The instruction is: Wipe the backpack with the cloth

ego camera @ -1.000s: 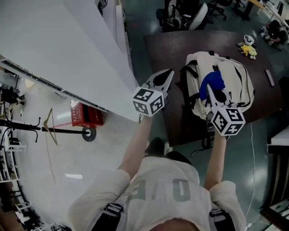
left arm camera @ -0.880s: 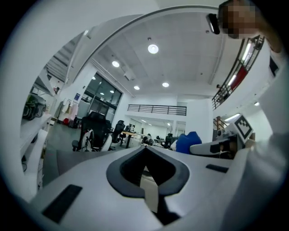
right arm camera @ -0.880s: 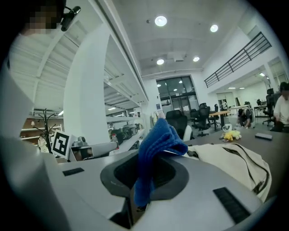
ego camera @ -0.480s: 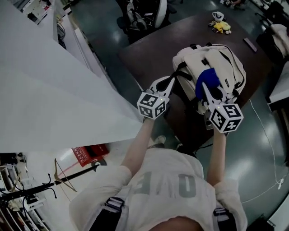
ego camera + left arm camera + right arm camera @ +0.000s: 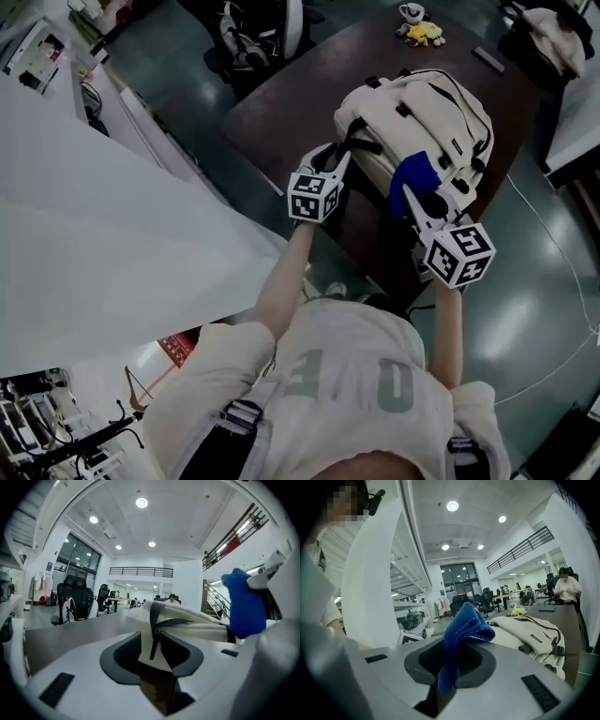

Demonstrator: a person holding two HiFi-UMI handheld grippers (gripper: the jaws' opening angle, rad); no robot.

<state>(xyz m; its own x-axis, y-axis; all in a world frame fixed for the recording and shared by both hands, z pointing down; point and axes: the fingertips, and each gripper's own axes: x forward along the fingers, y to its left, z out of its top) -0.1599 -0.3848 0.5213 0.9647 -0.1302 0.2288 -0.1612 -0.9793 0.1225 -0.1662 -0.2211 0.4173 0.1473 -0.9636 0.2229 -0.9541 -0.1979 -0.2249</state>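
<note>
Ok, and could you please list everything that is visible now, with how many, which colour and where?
backpack: one, cream with black straps, lying on the table
cloth: one, blue, over the backpack's near end
table: one, dark brown
soft toy: one, yellow, far edge of the table
flat object: one, dark, on the table beyond the backpack; too small to identify
office chairs: several, dark, beyond the table
cable: one, white, on the floor
left gripper: one, white with dark pads, shut on the backpack's black strap
right gripper: one, same colours, shut on the cloth
shirt: one, pale, on the person
</note>
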